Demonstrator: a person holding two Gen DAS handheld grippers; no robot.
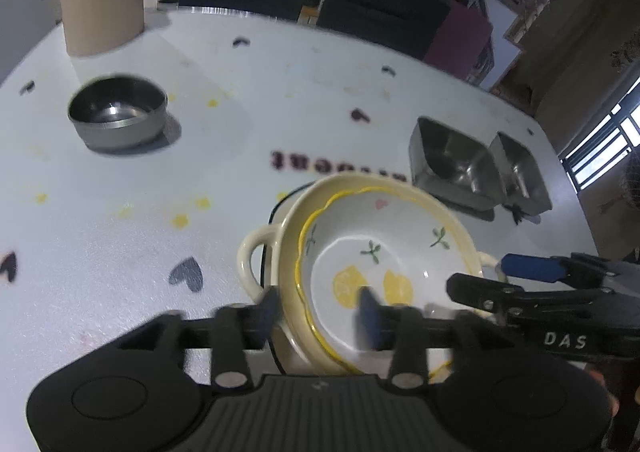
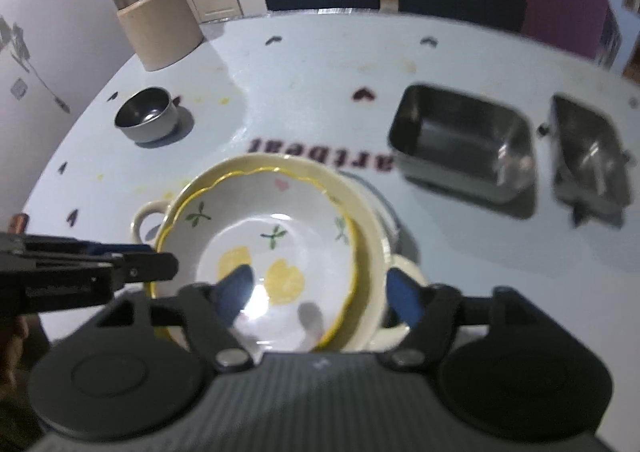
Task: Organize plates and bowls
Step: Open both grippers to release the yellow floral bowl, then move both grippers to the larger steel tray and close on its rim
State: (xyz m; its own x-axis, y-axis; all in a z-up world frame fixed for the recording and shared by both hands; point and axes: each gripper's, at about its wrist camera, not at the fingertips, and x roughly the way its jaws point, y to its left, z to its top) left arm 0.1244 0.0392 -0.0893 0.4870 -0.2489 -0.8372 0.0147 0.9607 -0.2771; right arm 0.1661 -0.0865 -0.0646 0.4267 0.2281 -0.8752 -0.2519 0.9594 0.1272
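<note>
Left wrist view: the left gripper is seen with its jaws parted across the near rim of the lemon-patterned bowl, one blue pad outside the stack and one over the bowl's inside; no pad is pressed on the rim, so nothing is held. The bowl is nested in a cream two-handled dish on the white table. A round steel bowl stands well apart to the left, and two square steel containers sit side by side beyond the stack. The right gripper enters from the right.

Right wrist view: the right gripper is spread wide over the bowl, one pad inside it, one outside the dish's rim, gripping nothing. The left gripper reaches in from the left at the bowl's edge.
</note>
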